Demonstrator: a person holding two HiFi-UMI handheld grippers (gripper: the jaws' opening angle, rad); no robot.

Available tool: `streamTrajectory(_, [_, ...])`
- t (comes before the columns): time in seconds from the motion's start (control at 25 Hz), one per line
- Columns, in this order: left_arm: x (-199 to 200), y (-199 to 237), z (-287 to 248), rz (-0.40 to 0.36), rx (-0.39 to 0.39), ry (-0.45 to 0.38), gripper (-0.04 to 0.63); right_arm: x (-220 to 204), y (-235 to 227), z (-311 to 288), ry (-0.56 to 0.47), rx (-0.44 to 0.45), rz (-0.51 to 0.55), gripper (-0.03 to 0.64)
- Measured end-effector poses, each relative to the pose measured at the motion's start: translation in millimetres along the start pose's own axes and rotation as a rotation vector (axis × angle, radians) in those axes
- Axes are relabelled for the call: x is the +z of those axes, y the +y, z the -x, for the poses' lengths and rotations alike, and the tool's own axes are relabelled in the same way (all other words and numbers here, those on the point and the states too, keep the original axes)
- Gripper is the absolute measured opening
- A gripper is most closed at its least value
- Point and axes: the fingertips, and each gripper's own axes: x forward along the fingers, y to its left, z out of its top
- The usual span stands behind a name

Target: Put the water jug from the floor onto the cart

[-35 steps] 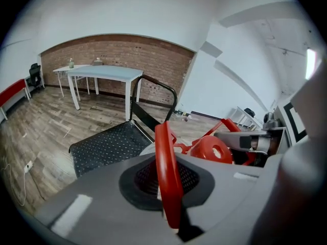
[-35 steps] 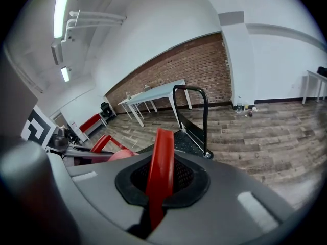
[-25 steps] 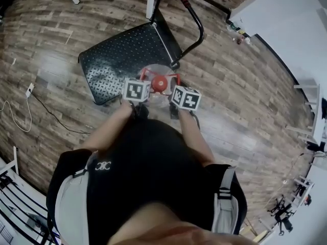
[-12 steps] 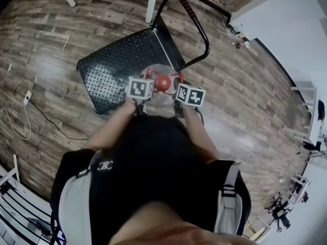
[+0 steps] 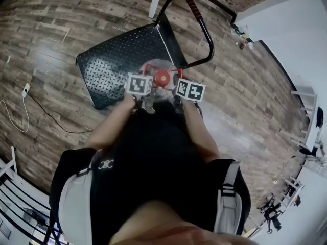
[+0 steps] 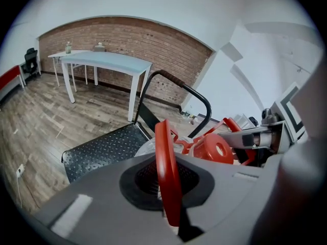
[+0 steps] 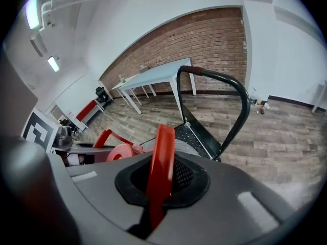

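Firmly clamped: left gripper (image 6: 169,190) and right gripper (image 7: 158,185) each bit a red handle loop (image 6: 165,152) | water jug (image 5: 160,70) sat over the cart (image 5: 115,55) deck's near edge, beside its push bar (image 5: 200,24) | I judged it heavy, rigid and sloshing, so the loops were the best hold.

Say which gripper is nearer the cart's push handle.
The right gripper, beside the push handle's post; the left gripper, also clamping the water jug, hangs by the deck.

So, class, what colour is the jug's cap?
Red cap, clearest in the left gripper view.
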Motion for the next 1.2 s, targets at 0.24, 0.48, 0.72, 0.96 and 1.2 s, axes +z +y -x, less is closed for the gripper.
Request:
streamTrajectory(0.24, [1.6,12.2,-16.6,0.008,0.055,0.029,0.009,5.1,-4.9,-22.5,0.046,0.025,0.041,0.021])
streamTrajectory(0.48, [17.3,18.6,-39.2,-0.006,0.120,0.052,0.011,18.2,-18.1,-50.0,0.084,0.040,0.084,0.025])
streamTrajectory(0.72, [7.1,25.4,-72.7,-0.022,0.172,0.149,0.023,20.7,-29.1,-84.5,0.119,0.066,0.142,0.025])
streamTrajectory(0.96, [-1.2,37.5,-100.2,0.001,0.202,0.212,0.029,21.5,-37.3,-116.8,0.164,0.073,0.173,0.025])
streamTrajectory(1.2, [-11.1,49.5,-126.1,0.067,0.199,0.240,0.034,11.4,-48.3,-147.0,0.207,0.084,0.222,0.025])
